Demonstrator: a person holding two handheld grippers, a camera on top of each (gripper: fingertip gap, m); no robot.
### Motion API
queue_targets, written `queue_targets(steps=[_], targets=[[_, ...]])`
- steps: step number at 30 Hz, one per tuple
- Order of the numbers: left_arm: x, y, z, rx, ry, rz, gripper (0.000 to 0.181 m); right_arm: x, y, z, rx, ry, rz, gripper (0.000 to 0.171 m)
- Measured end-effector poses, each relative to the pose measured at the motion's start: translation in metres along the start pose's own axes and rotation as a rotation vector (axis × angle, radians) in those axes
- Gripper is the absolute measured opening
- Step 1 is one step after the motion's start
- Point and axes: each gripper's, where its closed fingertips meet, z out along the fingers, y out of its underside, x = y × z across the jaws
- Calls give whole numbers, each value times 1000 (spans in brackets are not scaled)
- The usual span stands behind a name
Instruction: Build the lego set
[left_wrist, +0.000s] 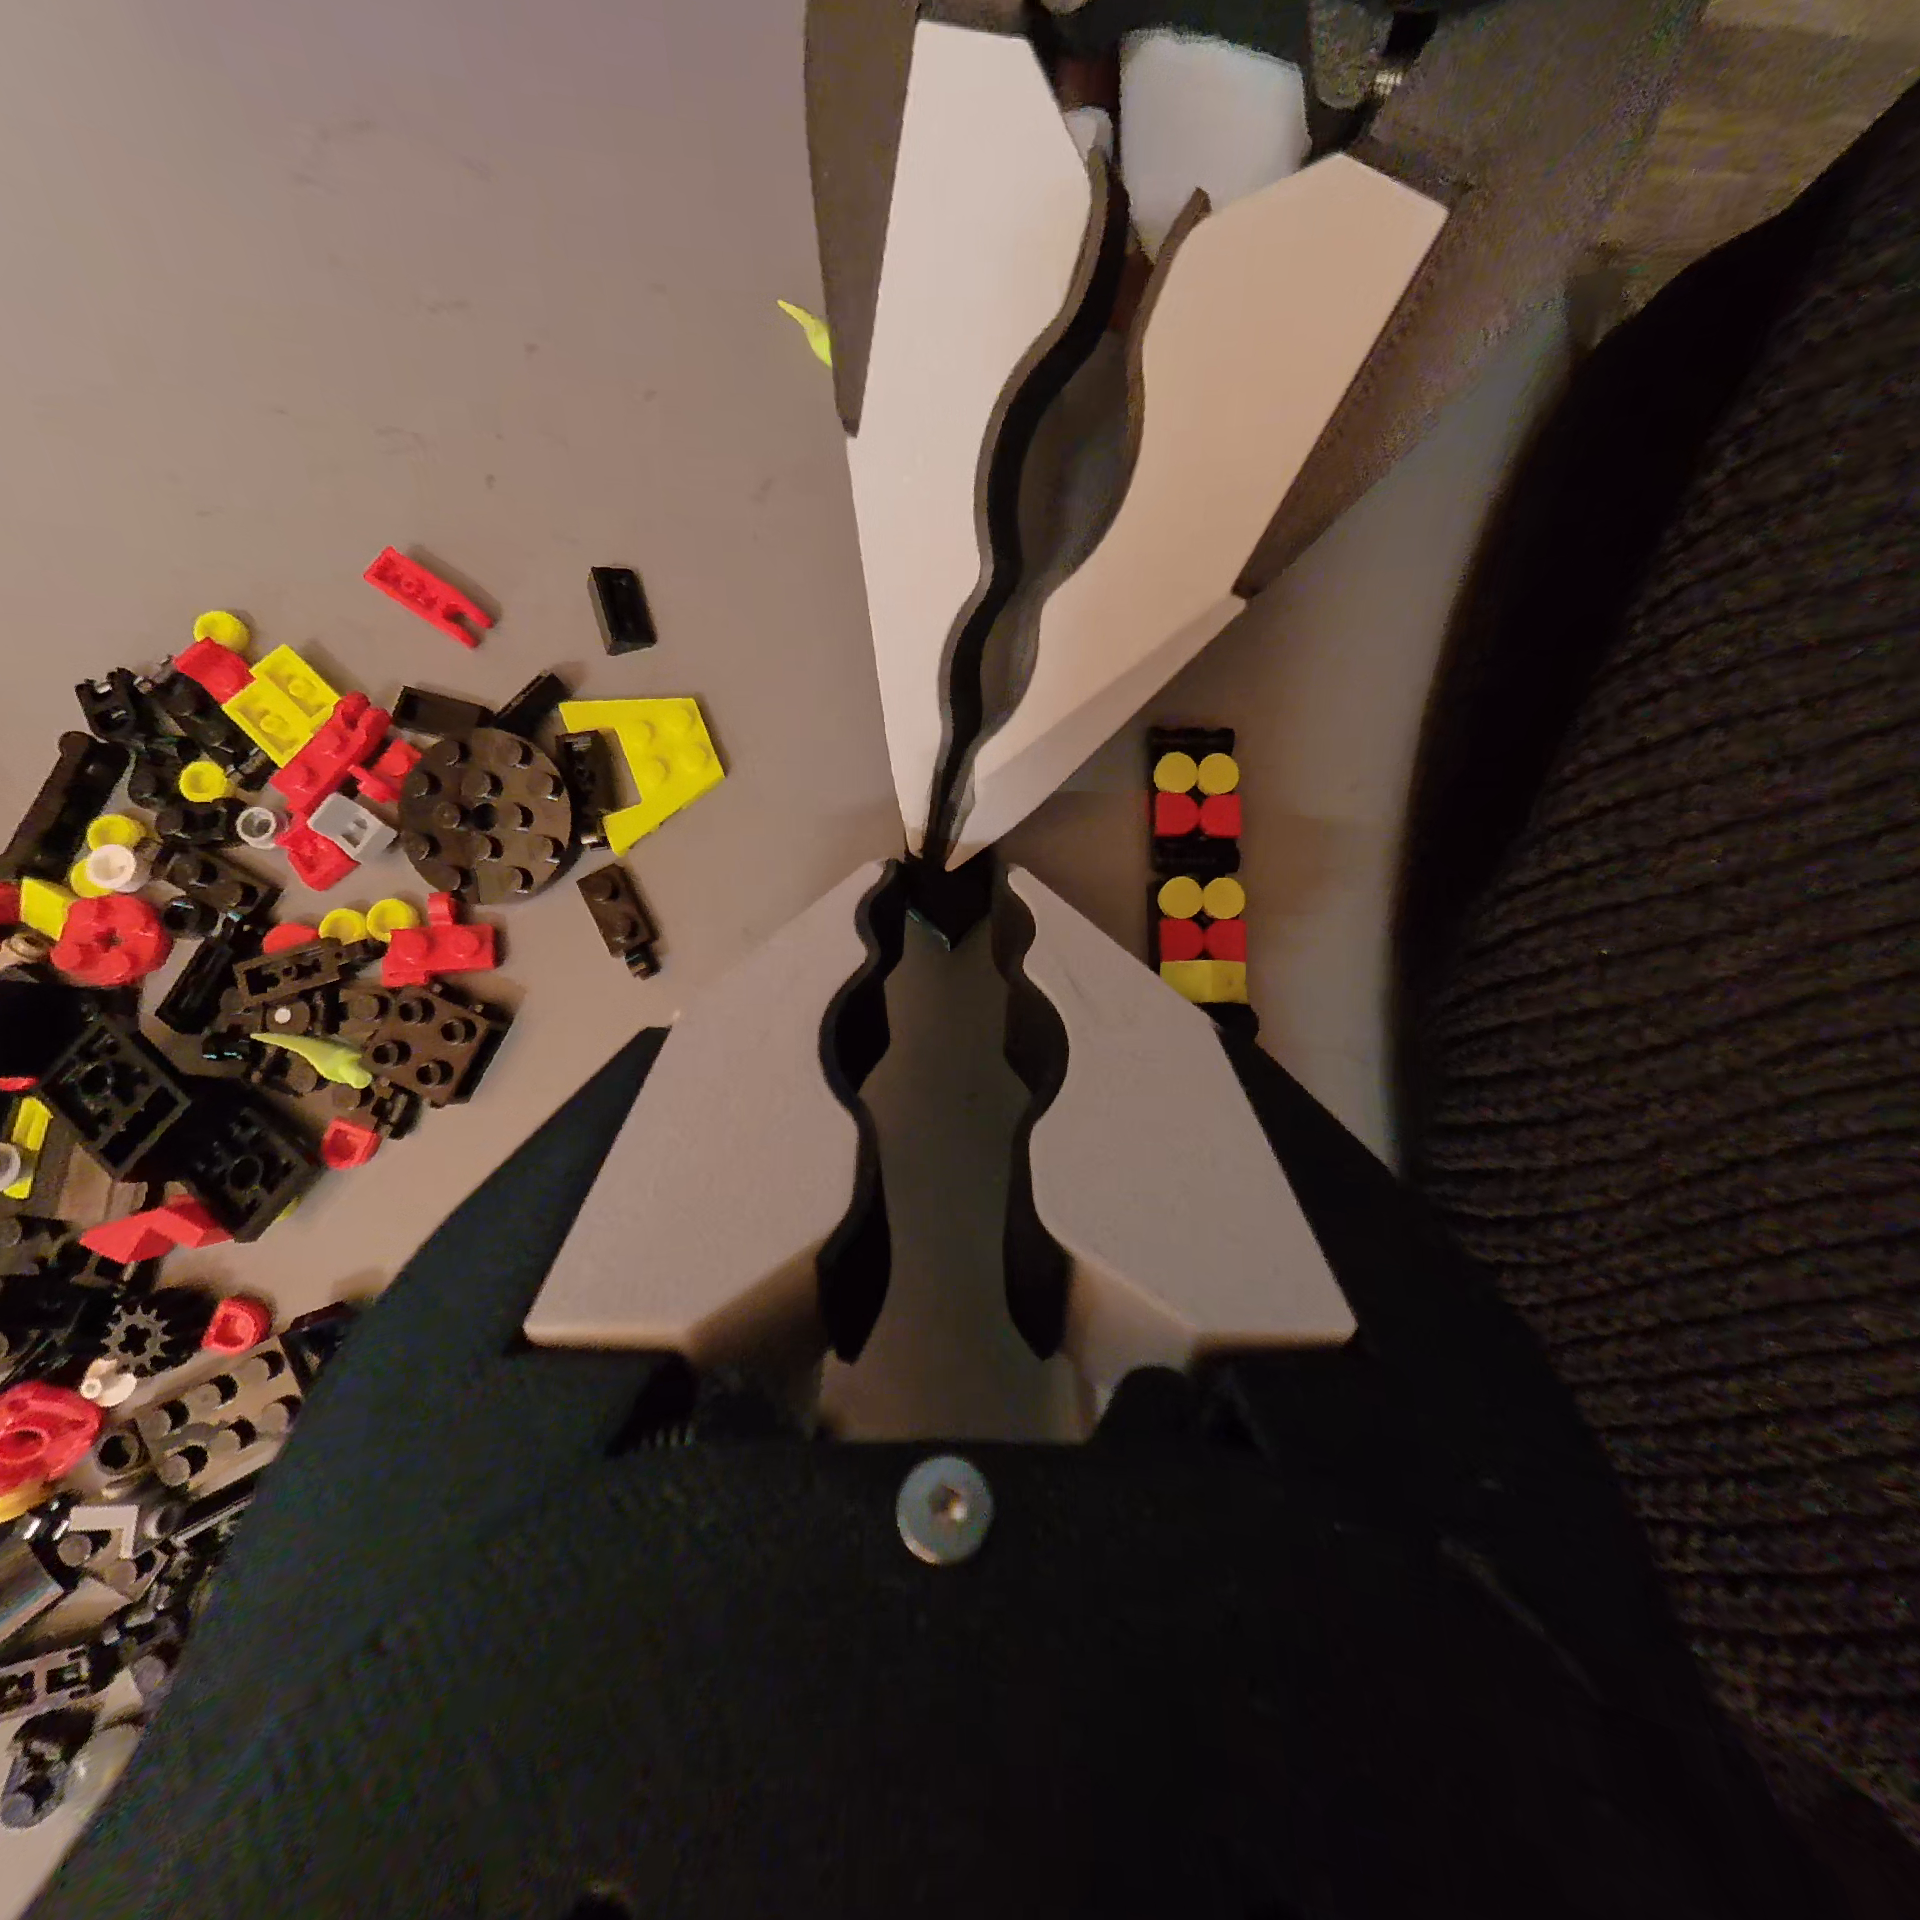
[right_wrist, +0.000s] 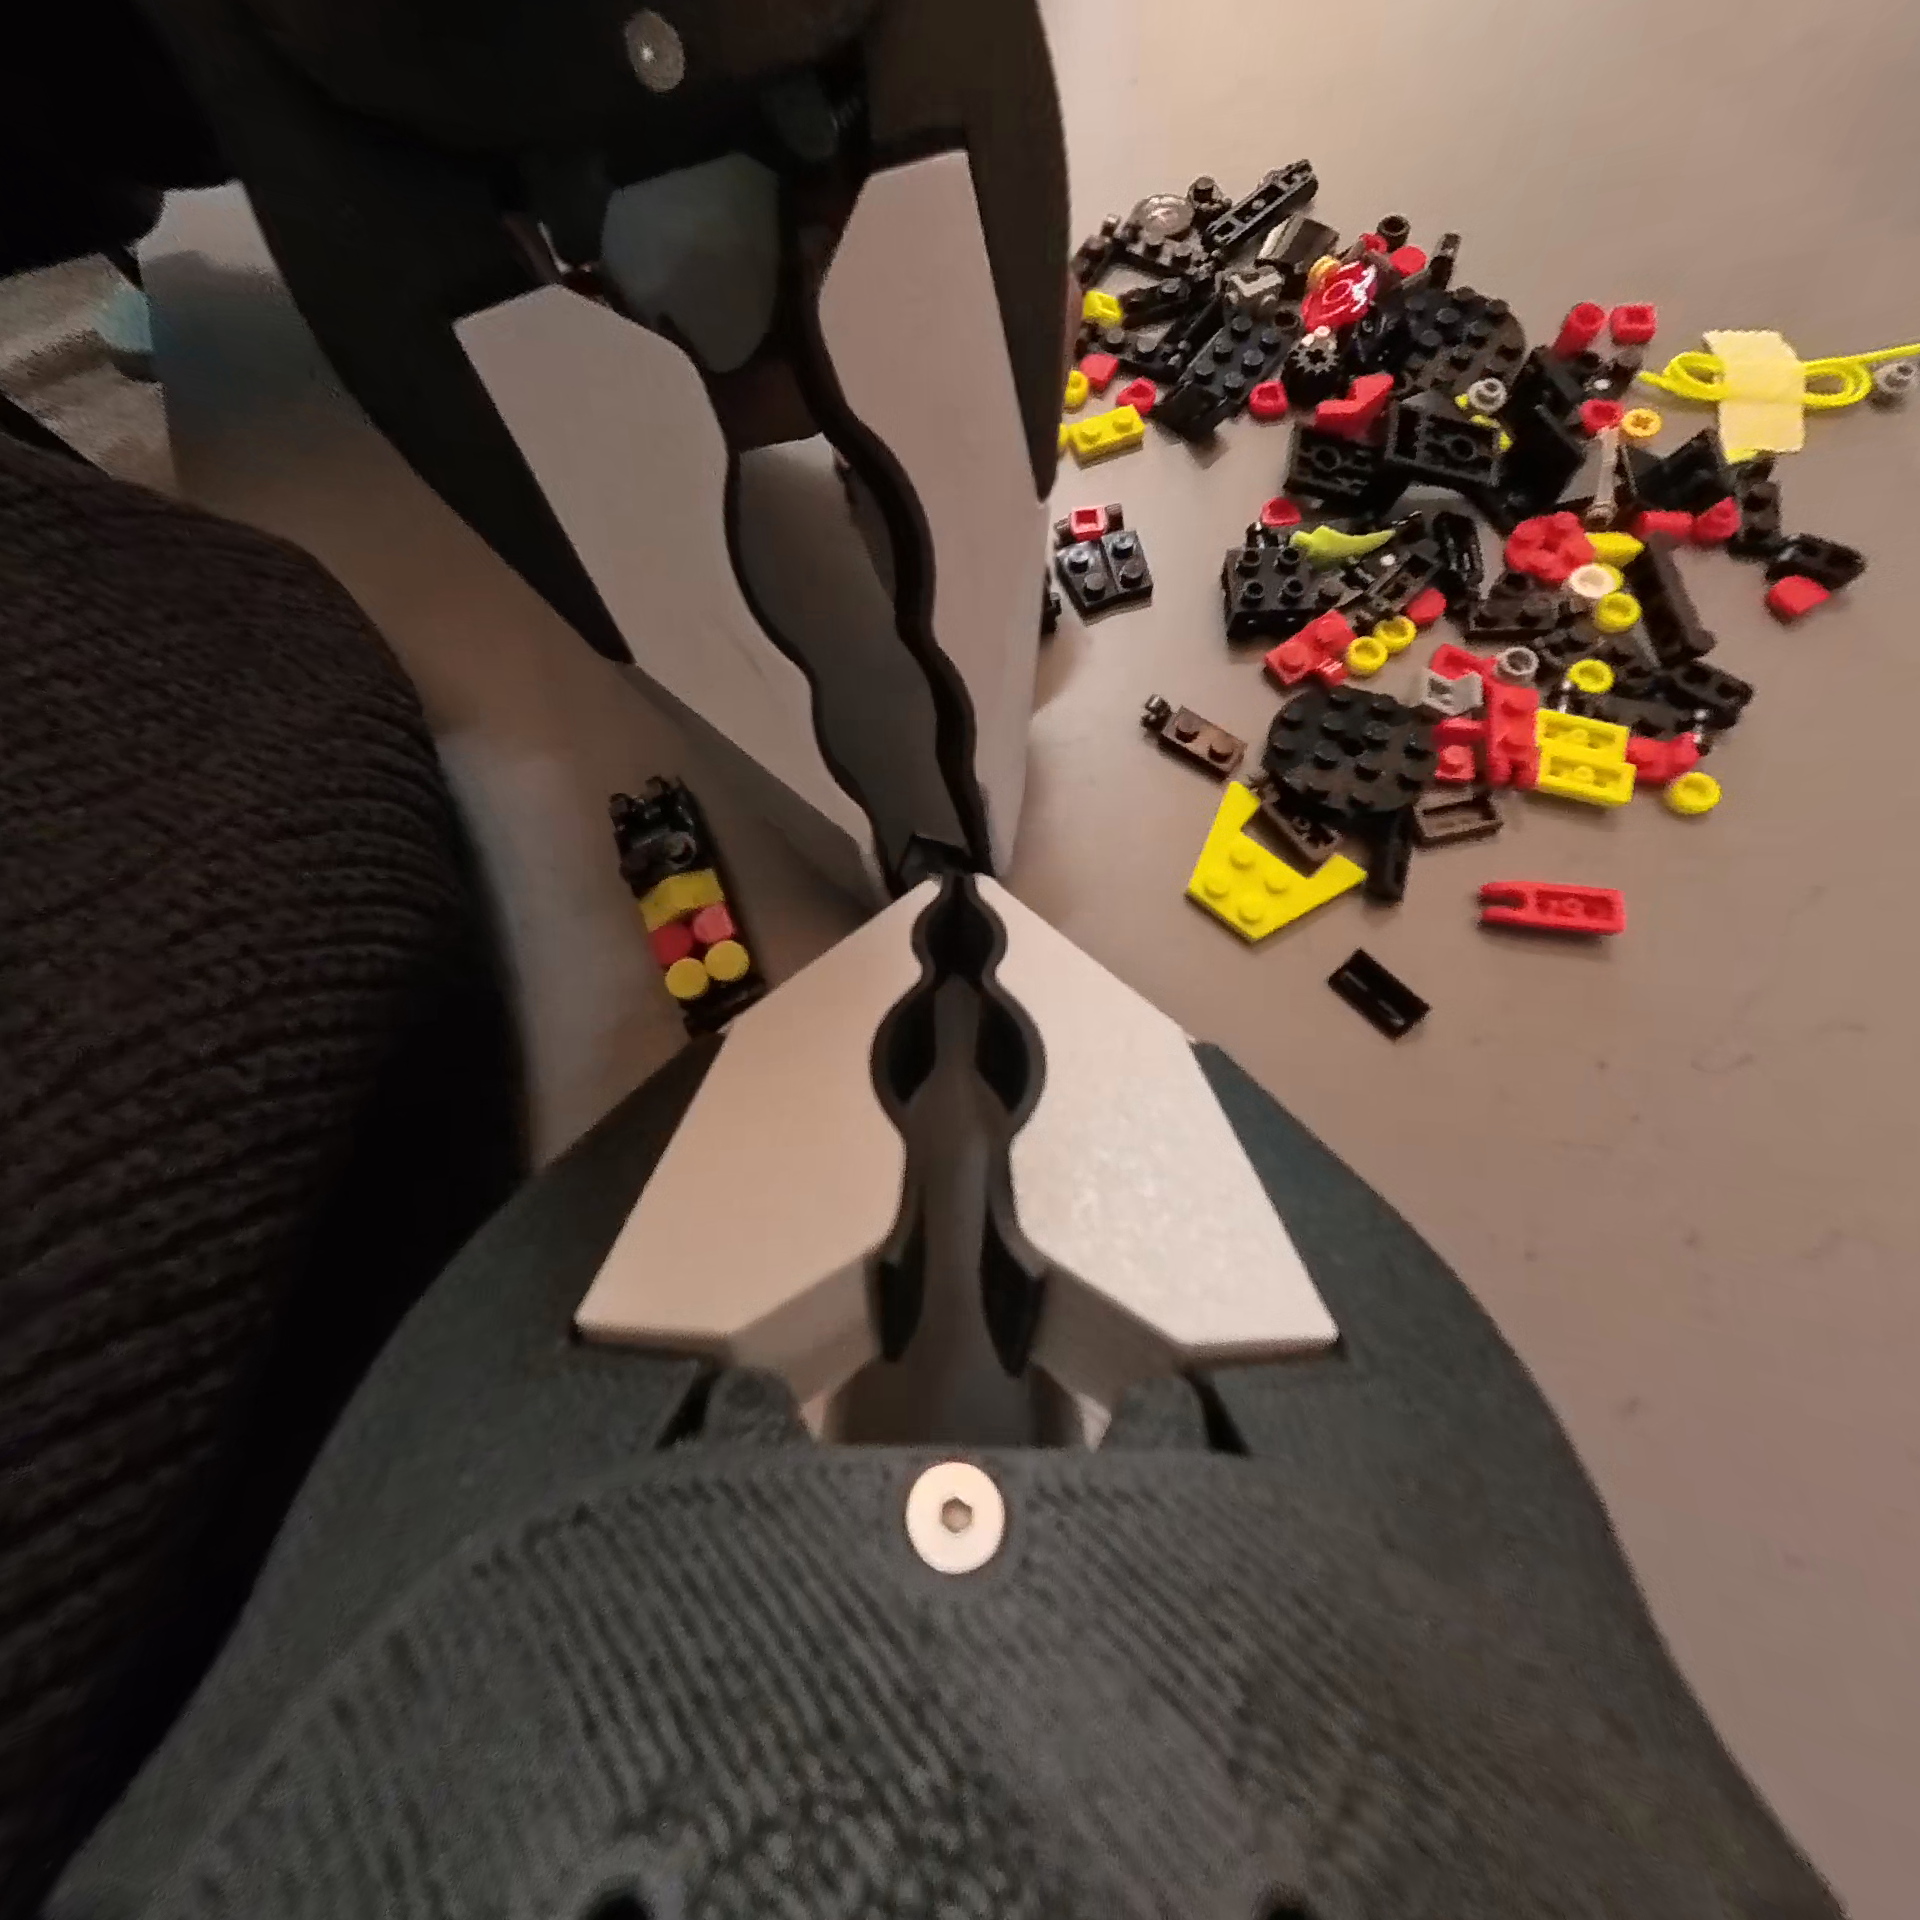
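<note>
My left gripper (left_wrist: 943, 896) is shut on a small black lego piece (left_wrist: 940, 920) at its fingertips, above the grey table (left_wrist: 416, 312). My right gripper (right_wrist: 958, 888) is shut and meets the left one tip to tip, touching that black piece (right_wrist: 923, 854). It comes in from the top of the left wrist view (left_wrist: 932, 847). The left gripper comes in from the top of the right wrist view (right_wrist: 935, 844). A narrow black assembly with yellow and red round studs (left_wrist: 1195, 862) lies on the table beside the tips and also shows in the right wrist view (right_wrist: 681, 914).
A pile of loose black, red and yellow pieces (left_wrist: 260, 935) (right_wrist: 1455, 520) includes a yellow wedge plate (right_wrist: 1262, 873), a black round plate (right_wrist: 1351, 748), a red clip plate (right_wrist: 1548, 906) and a black tile (right_wrist: 1377, 992). Dark knitted fabric (left_wrist: 1714, 935) borders the table edge. The grippers are tip to tip, or close to it. Between my right fingertips and the black tile (right_wrist: 1377, 992) there is roughly 7 cm. It turns up in the left wrist view (left_wrist: 625, 594) as well.
</note>
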Motion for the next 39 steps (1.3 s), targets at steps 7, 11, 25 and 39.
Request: queue_targets(steps=[7,11,25,39], targets=[[0,1,0,-1,0,-8,16,0,0,2,-18,42,-39,1],[-3,2,-9,16,2,-43,15,0,0,2,-14,51,-51,1],[-9,9,-6,2,9,-165,0,-1,0,2,-16,52,-57,1],[-6,2,-10,38,60,-273,8,-1,0,1,-4,44,-45,1]])
